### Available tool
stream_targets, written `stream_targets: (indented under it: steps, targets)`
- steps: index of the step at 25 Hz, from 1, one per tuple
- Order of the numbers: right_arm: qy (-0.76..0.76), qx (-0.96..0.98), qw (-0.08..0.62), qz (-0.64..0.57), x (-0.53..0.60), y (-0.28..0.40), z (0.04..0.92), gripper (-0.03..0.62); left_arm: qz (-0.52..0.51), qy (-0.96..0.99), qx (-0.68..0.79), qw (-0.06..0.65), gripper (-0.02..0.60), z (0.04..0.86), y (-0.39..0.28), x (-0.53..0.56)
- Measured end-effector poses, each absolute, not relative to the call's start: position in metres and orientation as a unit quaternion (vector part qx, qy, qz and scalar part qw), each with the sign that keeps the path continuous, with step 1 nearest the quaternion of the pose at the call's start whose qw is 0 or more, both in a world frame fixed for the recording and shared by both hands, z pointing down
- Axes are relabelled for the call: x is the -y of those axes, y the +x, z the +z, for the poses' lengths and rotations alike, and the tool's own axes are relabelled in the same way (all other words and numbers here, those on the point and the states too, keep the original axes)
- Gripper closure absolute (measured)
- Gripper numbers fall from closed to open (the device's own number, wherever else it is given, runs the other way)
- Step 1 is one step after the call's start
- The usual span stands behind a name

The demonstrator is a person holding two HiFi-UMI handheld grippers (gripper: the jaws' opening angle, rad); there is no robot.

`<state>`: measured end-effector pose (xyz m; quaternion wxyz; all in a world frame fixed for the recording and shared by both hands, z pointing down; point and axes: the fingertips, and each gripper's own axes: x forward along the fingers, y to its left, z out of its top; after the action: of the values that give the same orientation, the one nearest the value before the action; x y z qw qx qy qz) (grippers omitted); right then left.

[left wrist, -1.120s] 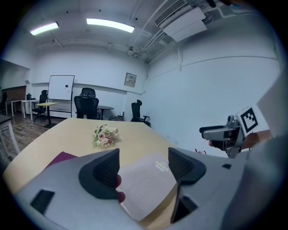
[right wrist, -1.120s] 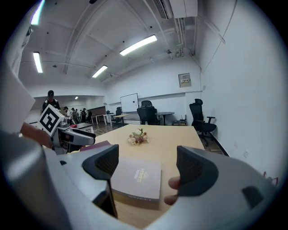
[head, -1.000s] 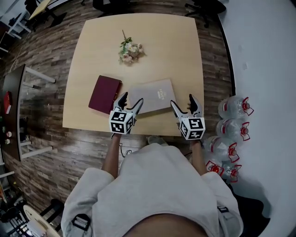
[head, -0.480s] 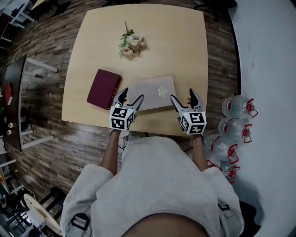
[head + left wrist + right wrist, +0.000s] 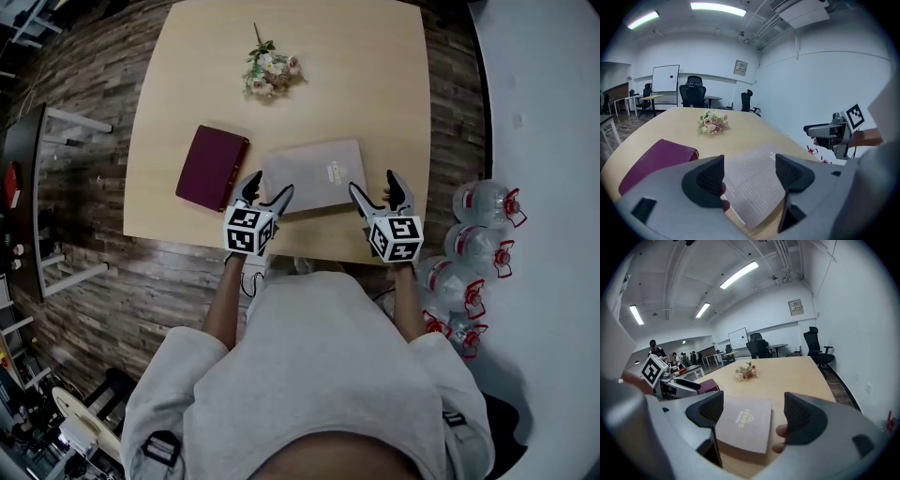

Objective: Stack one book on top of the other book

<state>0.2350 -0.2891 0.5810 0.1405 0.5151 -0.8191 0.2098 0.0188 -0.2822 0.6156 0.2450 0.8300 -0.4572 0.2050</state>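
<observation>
Around me a dark wood-plank floor [image 5: 159, 309] lies under my pale table [image 5: 375, 75]; white walls [image 5: 825, 89], ceiling strip lights [image 5: 717, 7], a whiteboard [image 5: 665, 78] and black office chairs [image 5: 693, 89] stand beyond

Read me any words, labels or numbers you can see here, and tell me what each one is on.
"HOMES", as best it reads: gold title on the grey book; the finer print by it is too blurred.
Wall sign: too small to read.
</observation>
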Motion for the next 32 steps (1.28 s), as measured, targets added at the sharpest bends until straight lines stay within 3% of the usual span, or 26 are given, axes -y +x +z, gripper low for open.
stream_targets:
  steps: [32]
  targets:
    - [0.445, 0.804, 0.244, 0.309, 0.293, 0.217, 0.686, 0.160, 0.235, 0.793, 0.451, 0.335, 0.235, 0.691, 0.005, 0.277]
